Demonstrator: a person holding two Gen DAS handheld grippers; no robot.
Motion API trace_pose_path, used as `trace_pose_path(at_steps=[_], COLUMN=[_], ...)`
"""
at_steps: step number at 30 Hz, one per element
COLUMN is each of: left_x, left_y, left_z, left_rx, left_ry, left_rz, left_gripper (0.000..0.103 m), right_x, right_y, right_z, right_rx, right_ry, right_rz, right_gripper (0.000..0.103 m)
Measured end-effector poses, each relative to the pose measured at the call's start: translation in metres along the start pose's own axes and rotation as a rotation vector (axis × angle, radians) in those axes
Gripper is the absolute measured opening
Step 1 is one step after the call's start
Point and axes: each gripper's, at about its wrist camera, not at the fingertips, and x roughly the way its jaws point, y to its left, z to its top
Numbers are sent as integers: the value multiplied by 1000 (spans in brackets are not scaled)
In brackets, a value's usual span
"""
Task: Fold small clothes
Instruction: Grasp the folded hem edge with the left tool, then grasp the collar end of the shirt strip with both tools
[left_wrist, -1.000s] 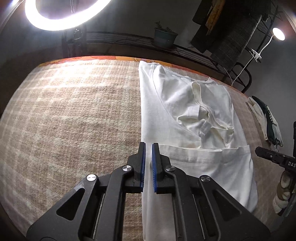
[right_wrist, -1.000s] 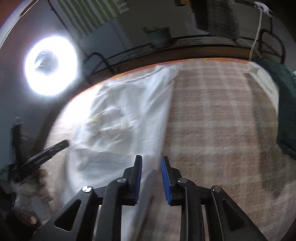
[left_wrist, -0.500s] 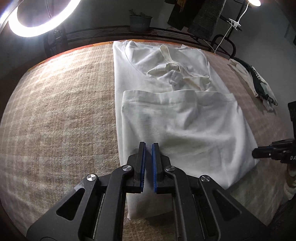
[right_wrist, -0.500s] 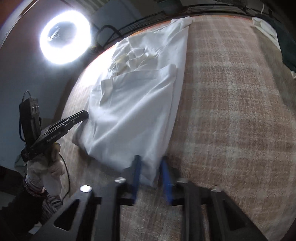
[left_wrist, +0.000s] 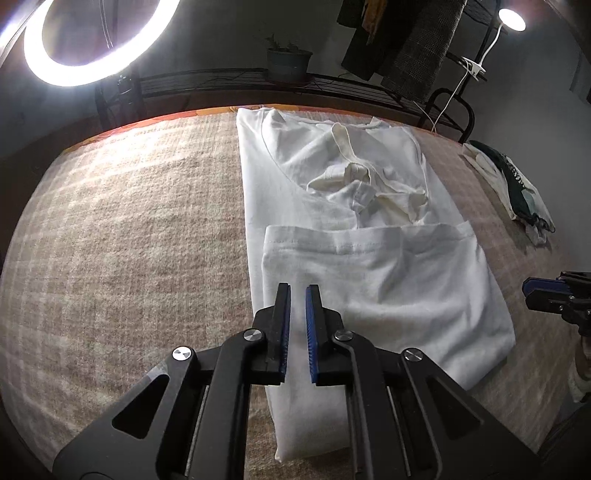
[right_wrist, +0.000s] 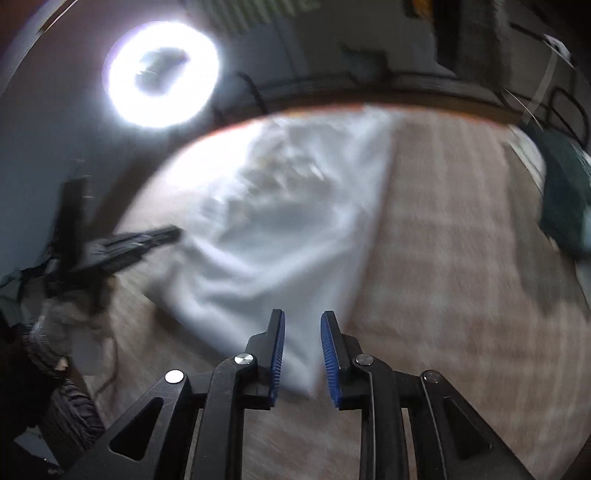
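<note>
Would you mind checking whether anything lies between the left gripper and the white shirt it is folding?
Nothing visible does. The left gripper hovers directly over the near fold of the white shirt, jaws slightly apart with only cloth showing between them. The dark-and-white garment lies off to the far right on the plaid blanket.

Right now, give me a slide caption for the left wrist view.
Left gripper open above a half-folded white T-shirt on a plaid cloth, right gripper waiting alongside.
</note>
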Motion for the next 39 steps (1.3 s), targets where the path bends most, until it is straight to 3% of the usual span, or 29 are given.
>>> trace_pose_path(at_steps=[3,6,8,10,13,14,16,17,18,27,32,39], left_x=[8,24,33,33,30,31,33,35,37,92,124,155], left_y=[0,-1,6,12,21,26,34,40,44,73,82,68], left_z=[9,10,11,17,31,39,52,60,68,142,164,183], left_rx=[-11,22,20,3,-8,-15,-34,-49,-63,-104,-121,-50], left_ry=[5,25,30,30,1,-8,-25,-38,-48,-29,-17,-22], left_rz=[-23,18,40,37,30,30,30,27,24,2,32,98], left_gripper=[6,6,6,6,6,9,24,33,35,36,36,36], right_x=[14,39,56,69,63,56,47,45,44,84,115,137], right_y=[7,2,3,-4,-17,-22,-33,-41,-47,-116,-134,-129], right_z=[15,25,30,30,41,47,59,65,71,146,175,209], right_rx=[-18,24,11,16,50,52,64,78,90,220,217,128], right_ry=[-32,6,38,79,76,48,-2,-21,-35,-87,-83,-82], right_rz=[15,43,-1,-40,-25,-28,-24,-23,-31,-14,-63,-132], right_gripper=[27,27,27,21,26,29,38,38,38,39,38,36])
